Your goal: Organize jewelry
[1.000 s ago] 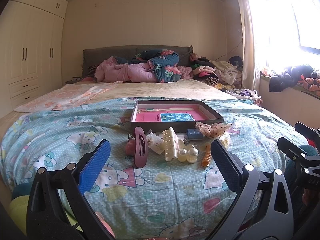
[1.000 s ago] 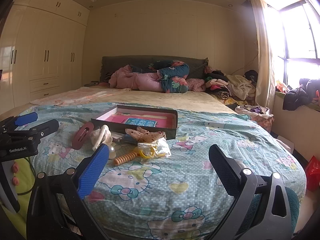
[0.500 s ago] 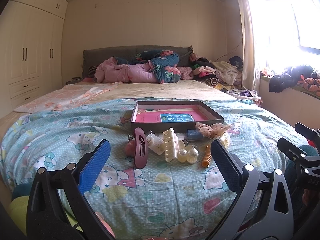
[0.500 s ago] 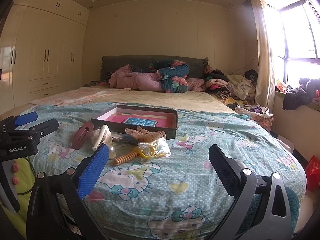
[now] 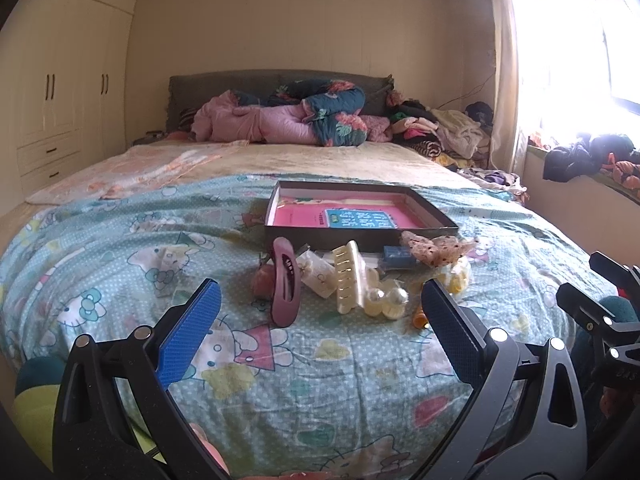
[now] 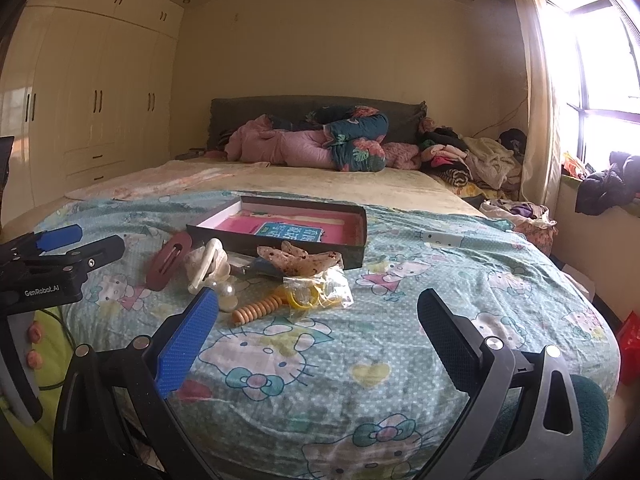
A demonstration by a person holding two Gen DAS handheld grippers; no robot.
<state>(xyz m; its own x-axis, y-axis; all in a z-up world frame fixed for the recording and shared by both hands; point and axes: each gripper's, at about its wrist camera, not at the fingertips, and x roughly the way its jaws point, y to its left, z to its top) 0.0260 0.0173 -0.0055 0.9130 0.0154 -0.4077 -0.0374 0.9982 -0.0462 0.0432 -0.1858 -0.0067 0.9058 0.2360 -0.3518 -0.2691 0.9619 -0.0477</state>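
A dark shallow box (image 5: 360, 234) (image 6: 352, 256) with a pink lining lies on the patterned bedspread. In front of it sits a heap of accessories: a mauve hair clip (image 5: 286, 282) (image 6: 168, 260), a cream claw clip (image 5: 350, 276) (image 6: 206, 264), pearl pieces (image 5: 386, 302), a spotted scrunchie (image 5: 434, 250) (image 6: 300, 258), an orange spiral tie (image 6: 258, 308) and a clear bag with yellow rings (image 6: 318, 294). My left gripper (image 5: 320, 332) hangs open short of the heap, holding nothing. My right gripper (image 6: 316, 340) is open too, to the right of the heap.
The bed's foot edge runs just under both grippers. Folded quilts (image 5: 288, 118) and a clothes pile (image 5: 444, 132) lie at the headboard. Wardrobes (image 5: 60, 92) line the left wall; a window ledge with clothes (image 5: 592, 160) is on the right.
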